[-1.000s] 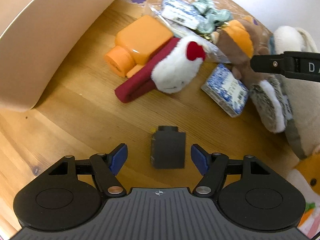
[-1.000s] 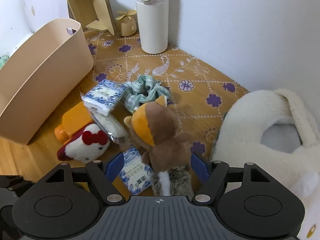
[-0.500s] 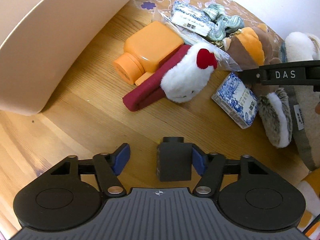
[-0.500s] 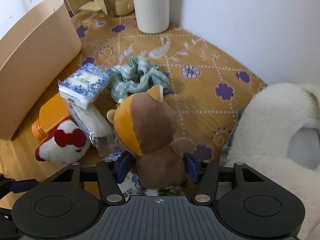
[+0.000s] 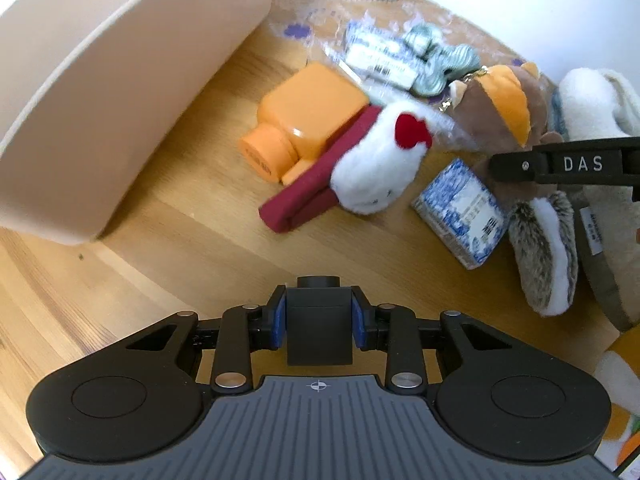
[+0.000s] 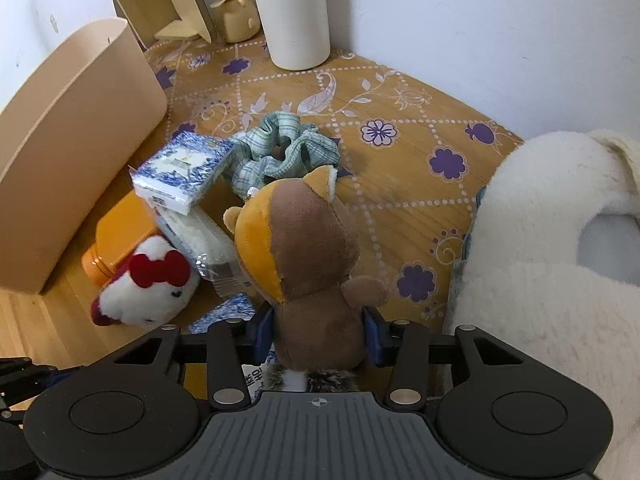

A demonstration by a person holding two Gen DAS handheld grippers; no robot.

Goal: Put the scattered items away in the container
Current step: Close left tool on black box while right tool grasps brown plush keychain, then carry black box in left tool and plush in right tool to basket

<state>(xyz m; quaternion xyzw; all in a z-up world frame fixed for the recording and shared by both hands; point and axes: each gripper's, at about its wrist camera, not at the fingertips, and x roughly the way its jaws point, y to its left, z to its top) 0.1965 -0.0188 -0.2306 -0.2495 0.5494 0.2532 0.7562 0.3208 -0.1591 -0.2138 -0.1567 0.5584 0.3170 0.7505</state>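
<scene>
My left gripper is shut on a small black block low over the wooden table. My right gripper is shut on the body of a brown and orange plush squirrel, also seen in the left wrist view. The beige container stands to the left, and shows in the right wrist view. Scattered items lie between: an orange bottle, a white plush with a red bow, blue tissue packs, and a green scrunchie.
A white tumbler, a wooden stand and a small figurine stand at the back by the wall. A large white fluffy slipper lies at the right. A floral mat covers the back of the table.
My left gripper closed on the black block, which was lying free on the table. My right gripper moved forward and closed around the plush squirrel's body.
</scene>
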